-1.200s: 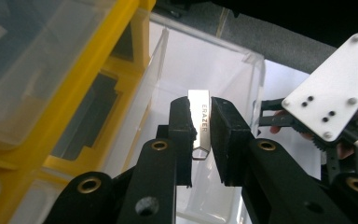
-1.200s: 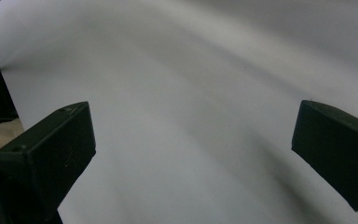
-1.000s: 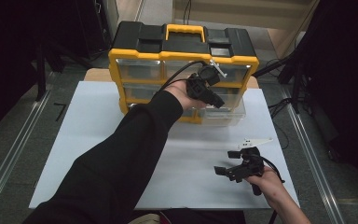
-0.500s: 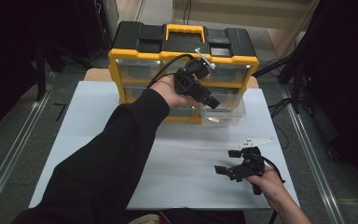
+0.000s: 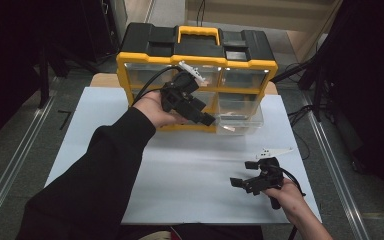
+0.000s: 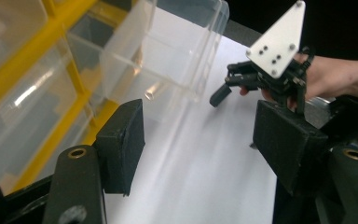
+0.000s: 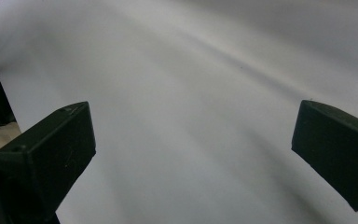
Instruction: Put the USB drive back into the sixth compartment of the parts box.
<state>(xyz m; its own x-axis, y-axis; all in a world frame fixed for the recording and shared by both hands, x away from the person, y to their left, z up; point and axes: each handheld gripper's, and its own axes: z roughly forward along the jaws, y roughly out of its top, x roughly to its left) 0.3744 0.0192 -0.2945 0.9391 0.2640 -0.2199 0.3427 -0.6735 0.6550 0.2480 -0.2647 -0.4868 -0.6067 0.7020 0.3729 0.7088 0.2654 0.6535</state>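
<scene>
The left gripper (image 5: 206, 119), jaws spread and empty, hovers just left of the clear drawer (image 5: 240, 119) pulled out of the yellow-and-black organizer (image 5: 195, 52) at the far edge of the white mat (image 5: 200, 165), while the right gripper (image 5: 240, 183), jaws spread and empty, sits near-right above the mat.

I see a bench (image 5: 105, 82) covered by a flat white sheet (image 5: 195, 170). At its far edge stands a yellow and black plastic drawer organiser (image 5: 195, 55), one clear plastic drawer (image 5: 240, 117) pulled out over the sheet.
</scene>
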